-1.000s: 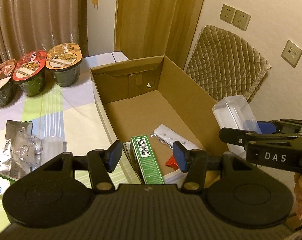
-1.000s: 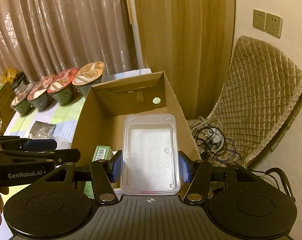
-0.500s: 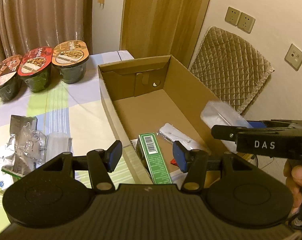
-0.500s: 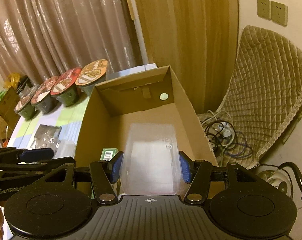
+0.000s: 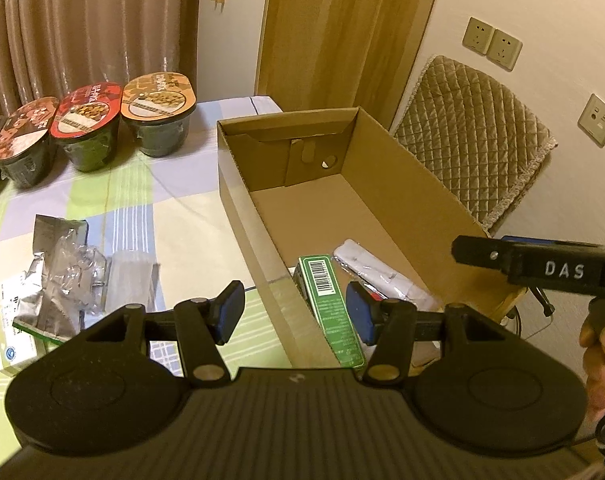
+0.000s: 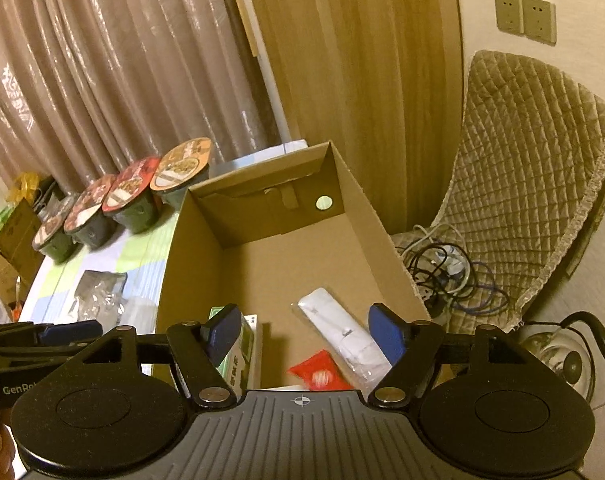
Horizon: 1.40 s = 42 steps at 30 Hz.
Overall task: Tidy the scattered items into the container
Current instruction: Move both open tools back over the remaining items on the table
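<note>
- Both tools are seen spread wide and empty: the left gripper (image 5: pixel 294 312) and the right gripper (image 6: pixel 302 332).
- Ahead of both, the cardboard box (image 5: pixel 402 184) already holds a green carton (image 5: pixel 326 300), a white packet (image 6: pixel 338 332) and a red sachet (image 6: pixel 318 372).
- Left of the left gripper, crinkled clear and foil packets (image 5: pixel 70 272) are left unsorted on the tablecloth (image 5: pixel 174 208).

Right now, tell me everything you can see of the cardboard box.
The cardboard box is plain brown corrugated card, open-topped, standing upright on the checked tablecloth. Its far end wall has folded flaps and a round hole. Inside, near the camera end, lie a green carton, a white wrapped packet and a red sachet; the far floor is bare. Neither tool touches it.
</note>
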### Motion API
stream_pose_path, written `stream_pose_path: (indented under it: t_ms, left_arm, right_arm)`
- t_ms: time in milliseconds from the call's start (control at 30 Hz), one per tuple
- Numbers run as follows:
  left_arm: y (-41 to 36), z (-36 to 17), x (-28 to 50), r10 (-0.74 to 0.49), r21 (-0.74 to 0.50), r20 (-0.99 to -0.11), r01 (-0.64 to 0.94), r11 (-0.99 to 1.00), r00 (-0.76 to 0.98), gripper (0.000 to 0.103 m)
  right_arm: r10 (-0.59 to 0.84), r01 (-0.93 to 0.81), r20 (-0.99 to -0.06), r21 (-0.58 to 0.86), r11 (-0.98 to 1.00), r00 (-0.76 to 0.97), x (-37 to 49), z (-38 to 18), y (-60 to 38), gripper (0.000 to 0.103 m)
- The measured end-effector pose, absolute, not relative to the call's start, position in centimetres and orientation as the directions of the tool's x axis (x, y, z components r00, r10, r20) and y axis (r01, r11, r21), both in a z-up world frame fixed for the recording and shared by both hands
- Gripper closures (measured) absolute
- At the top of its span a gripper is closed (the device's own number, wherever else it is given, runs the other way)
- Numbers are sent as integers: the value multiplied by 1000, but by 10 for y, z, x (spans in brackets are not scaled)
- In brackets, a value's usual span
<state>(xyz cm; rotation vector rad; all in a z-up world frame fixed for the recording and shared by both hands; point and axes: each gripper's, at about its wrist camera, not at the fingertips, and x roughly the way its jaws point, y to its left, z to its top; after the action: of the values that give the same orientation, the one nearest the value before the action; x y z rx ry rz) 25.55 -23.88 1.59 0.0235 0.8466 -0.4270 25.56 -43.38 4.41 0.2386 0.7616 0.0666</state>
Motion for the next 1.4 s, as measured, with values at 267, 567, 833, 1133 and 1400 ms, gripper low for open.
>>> stream_pose_path:
  t_ms: [267, 567, 833, 1133, 1400]
  left_arm:
    - [-230, 19, 248, -356, -156, -727, 363, 919, 587, 52]
    - [-207, 25, 227, -332, -152, -730, 332, 931, 598, 52]
    - [-168, 29, 205, -282, -144, -741, 267, 953, 609, 52]
    - [-110, 34, 178, -207, -122, -748, 176, 977, 631, 52]
    - [-64, 33, 161, -159, -120, -752, 104, 987, 639, 52]
  right_arm:
    - [144, 37, -682, 244, 969, 717, 244, 48, -433, 27]
    - [170, 17, -672, 263, 965, 721, 229, 59, -416, 27]
    - [231, -57, -654, 276, 959, 720, 217, 72, -377, 27]
    - [303, -155, -637, 279, 948, 709, 204, 84, -327, 27]
    - [357, -232, -638, 274, 933, 682, 197, 85, -282, 27]
